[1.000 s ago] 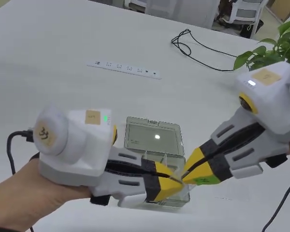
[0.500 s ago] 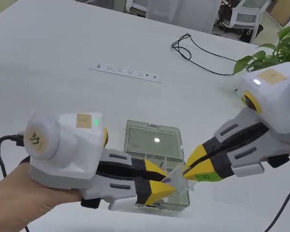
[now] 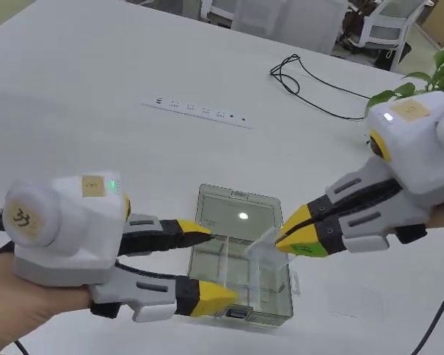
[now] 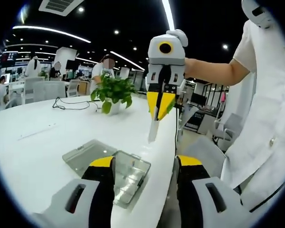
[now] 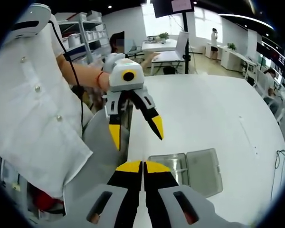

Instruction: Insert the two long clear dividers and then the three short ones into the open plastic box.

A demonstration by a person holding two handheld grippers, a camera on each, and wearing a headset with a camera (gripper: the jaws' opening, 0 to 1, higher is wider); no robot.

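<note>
Head view: at 7 o'clock the left tool [image 3: 220,263] has its jaws spread wide beside the open plastic box [image 3: 270,318], which sits at 6 o'clock on the white counter [image 3: 74,81]. From 3 o'clock the right tool [image 3: 281,241] pinches a clear divider [image 3: 260,253], tilted above the box. Farther off, toward 12 o'clock, lie a power strip [image 3: 200,110] and a black cable [image 3: 305,77].

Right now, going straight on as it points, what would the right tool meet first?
Probably the left tool, jaws open, facing its held divider; the box lies just below that line, though depth is unclear.
</note>
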